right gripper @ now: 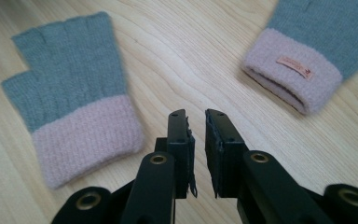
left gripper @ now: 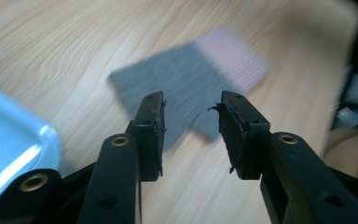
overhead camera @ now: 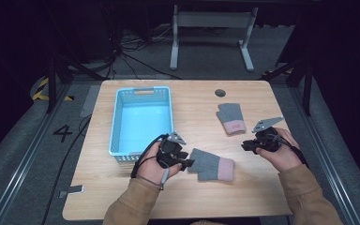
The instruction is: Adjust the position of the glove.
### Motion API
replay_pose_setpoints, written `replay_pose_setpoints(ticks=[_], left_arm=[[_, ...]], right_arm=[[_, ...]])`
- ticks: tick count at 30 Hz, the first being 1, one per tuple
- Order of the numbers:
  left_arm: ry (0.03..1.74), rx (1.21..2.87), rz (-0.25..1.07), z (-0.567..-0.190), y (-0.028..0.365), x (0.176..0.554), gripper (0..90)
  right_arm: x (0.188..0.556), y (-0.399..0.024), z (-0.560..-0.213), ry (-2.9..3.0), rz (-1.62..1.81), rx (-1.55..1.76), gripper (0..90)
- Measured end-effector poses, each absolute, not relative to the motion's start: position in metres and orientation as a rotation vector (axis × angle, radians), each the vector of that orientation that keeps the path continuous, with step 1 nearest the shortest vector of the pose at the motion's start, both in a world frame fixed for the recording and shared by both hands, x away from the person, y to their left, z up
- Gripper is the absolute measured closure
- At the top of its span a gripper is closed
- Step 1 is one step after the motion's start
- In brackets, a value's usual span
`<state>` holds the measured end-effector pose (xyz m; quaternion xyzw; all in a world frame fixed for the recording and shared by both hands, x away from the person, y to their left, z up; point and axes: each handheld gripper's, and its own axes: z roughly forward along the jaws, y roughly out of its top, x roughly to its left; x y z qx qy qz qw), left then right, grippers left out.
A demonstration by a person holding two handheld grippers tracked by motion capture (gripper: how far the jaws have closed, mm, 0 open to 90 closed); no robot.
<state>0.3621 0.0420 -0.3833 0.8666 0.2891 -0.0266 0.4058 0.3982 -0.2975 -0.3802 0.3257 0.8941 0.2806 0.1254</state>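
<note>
**Gloves not yet picked up, basket empty**

Near, lower centre of the high view: left gripper (overhead camera: pixel 186 163) sits at the finger end of the near glove (overhead camera: pixel 212 164), jaws apart with nothing pinched; the glove lies flat on the table (overhead camera: pixel 122 197). Right gripper (overhead camera: pixel 244 146), mid-right, hovers with its jaws nearly together and empty. Far glove (overhead camera: pixel 230 118) lies untouched, upper right of centre. Blue basket (overhead camera: pixel 117 122), upper left, holds nothing. Judgement: both gloves likely go in the basket, so everything remains.
</note>
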Motion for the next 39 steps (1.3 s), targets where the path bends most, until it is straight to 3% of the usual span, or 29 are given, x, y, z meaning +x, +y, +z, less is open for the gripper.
replay_pose_setpoints(ticks=[6,20,39], left_arm=[[0.753,2.251,0.051,-0.379,0.041,0.358,67.2],[0.756,2.265,0.055,-0.381,0.040,0.359,84.3],[0.759,2.276,0.047,-0.388,0.036,0.359,89.5]], right_arm=[[0.395,-0.295,-0.377,2.608,0.837,0.928,80.4],[0.390,-0.292,-0.375,2.637,0.871,0.908,89.0],[0.369,-0.239,-0.396,2.903,0.827,0.712,90.0]])
